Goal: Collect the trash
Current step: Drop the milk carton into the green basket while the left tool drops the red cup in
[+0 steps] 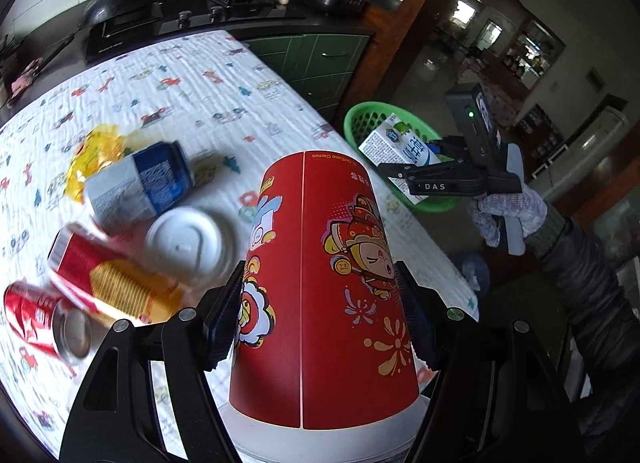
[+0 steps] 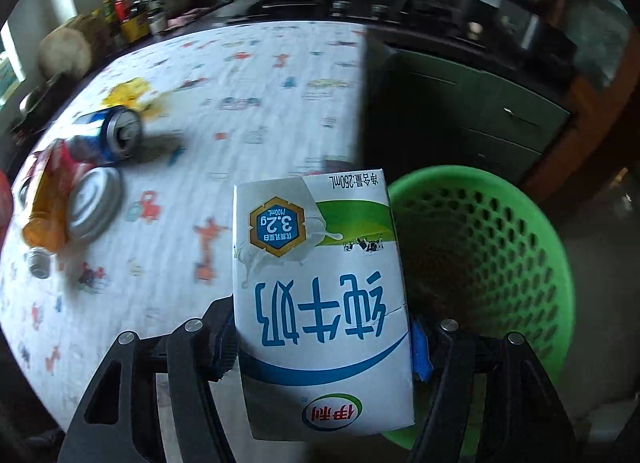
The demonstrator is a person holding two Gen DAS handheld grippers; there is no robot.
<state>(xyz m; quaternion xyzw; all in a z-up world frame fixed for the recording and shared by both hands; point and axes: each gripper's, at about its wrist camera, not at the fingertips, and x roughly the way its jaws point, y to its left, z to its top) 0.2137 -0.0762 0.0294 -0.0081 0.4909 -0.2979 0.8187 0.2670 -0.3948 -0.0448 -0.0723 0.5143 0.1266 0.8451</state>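
My left gripper (image 1: 320, 321) is shut on a red paper cup (image 1: 320, 283), held upside down above the table. My right gripper (image 2: 324, 347) is shut on a white milk carton (image 2: 320, 295), held over the table's edge beside the green basket (image 2: 500, 231). In the left wrist view the right gripper (image 1: 404, 167) holds the carton (image 1: 400, 143) over the basket (image 1: 360, 115). On the table lie a blue can (image 1: 140, 183), a red-and-gold can (image 1: 108, 275), a red cola can (image 1: 40, 319), a white lid (image 1: 184, 243) and a yellow wrapper (image 1: 92, 155).
The table (image 1: 200, 83) has a white cloth with a small printed pattern. A dark counter with a stove (image 1: 236, 3) and green cabinets (image 1: 320, 63) stands behind it. The basket sits off the table's right edge, low down.
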